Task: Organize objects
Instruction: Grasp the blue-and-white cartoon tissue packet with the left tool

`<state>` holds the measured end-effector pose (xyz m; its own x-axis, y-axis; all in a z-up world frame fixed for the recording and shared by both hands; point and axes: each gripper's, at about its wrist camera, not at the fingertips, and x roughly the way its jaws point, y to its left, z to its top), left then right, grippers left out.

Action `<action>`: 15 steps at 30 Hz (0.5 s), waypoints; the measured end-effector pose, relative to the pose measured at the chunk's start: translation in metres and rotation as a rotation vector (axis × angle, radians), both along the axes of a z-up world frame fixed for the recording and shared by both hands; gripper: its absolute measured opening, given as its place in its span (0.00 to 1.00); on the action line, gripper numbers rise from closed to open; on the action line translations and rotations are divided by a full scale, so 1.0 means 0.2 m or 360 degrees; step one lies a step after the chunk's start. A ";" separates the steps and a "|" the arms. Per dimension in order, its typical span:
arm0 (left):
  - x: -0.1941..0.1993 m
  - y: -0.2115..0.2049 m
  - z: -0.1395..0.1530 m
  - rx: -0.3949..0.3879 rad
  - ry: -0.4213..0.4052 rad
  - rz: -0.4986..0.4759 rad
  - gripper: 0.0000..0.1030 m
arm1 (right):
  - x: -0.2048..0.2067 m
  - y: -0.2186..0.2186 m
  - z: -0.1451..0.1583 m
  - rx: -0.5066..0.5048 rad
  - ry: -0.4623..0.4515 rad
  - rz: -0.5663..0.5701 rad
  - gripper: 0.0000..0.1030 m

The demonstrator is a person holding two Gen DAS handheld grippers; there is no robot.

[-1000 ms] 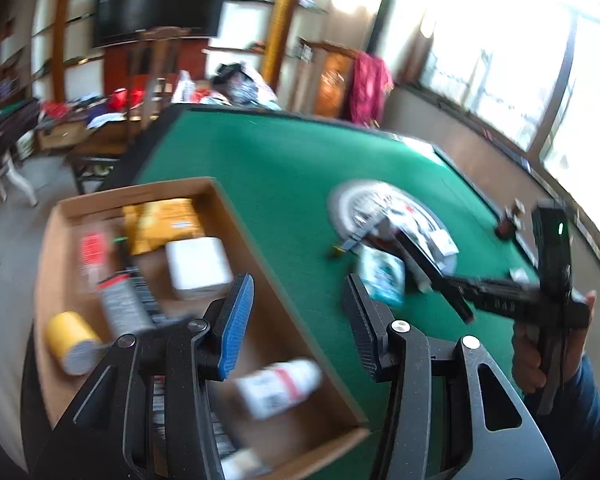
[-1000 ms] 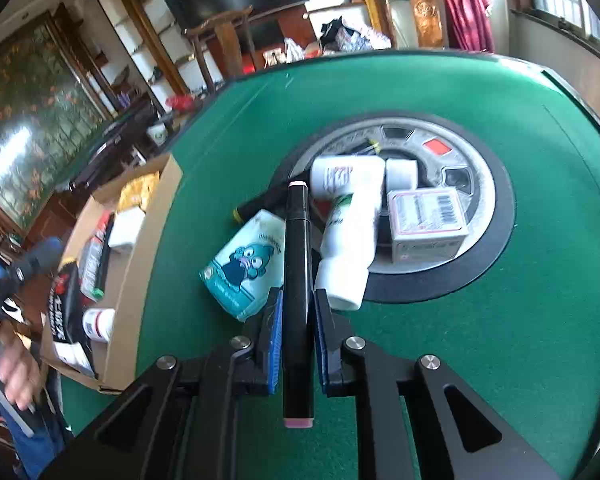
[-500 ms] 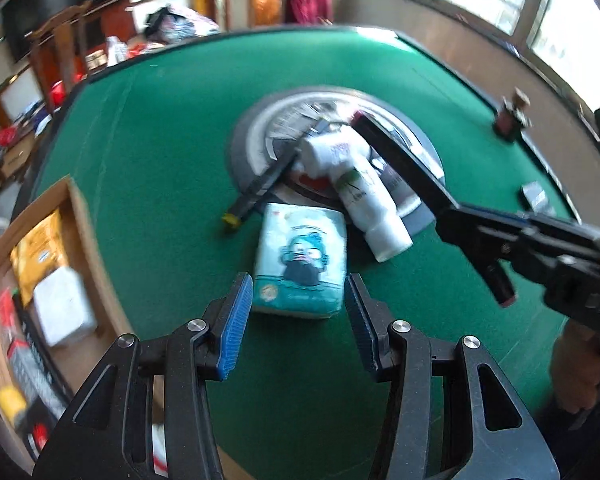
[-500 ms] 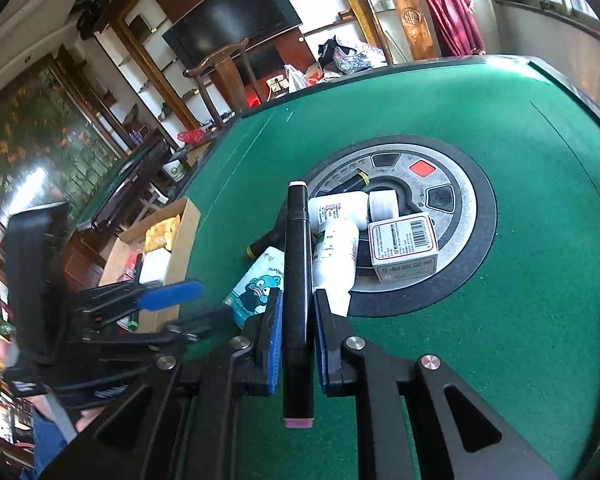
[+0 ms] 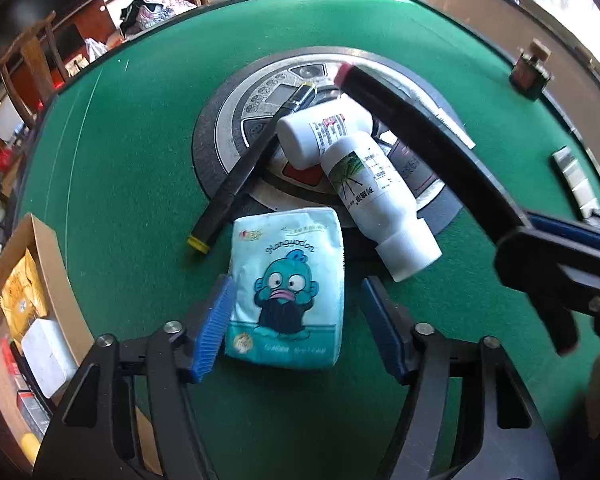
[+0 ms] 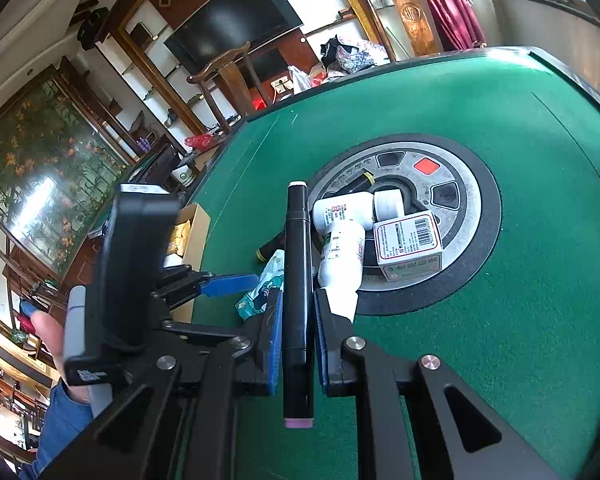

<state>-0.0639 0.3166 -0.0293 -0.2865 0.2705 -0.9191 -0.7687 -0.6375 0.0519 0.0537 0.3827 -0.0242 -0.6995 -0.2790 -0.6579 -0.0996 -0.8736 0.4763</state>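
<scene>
since the earlier frame the left gripper [image 5: 296, 320] is brought over the tissue pack [image 5: 288, 288], its jaws just opened, straddling the pack's long axis without pressing; the right gripper [image 6: 296, 340] is clamped on a marker [image 6: 298, 304].

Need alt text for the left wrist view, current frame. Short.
The left gripper, its jaws just opened wider, straddles a light-blue tissue pack with a cartoon fish on a green felt table, not yet gripping it. Behind lie two white bottles and a black marker; at right the right gripper holds another marker, and a cardboard box sits at left.
</scene>
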 end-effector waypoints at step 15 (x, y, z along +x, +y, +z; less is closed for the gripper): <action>-0.09 -0.09 -0.05 0.0012 -0.0110 0.0258 1.00 | 0.01 0.00 -0.01 -0.0004 0.0004 -0.0022 0.13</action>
<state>-0.0814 0.2995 -0.0394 -0.2632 0.2328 -0.9362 -0.6571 -0.7538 -0.0028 0.0553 0.3833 -0.0264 -0.7049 -0.2711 -0.6554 -0.1104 -0.8709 0.4790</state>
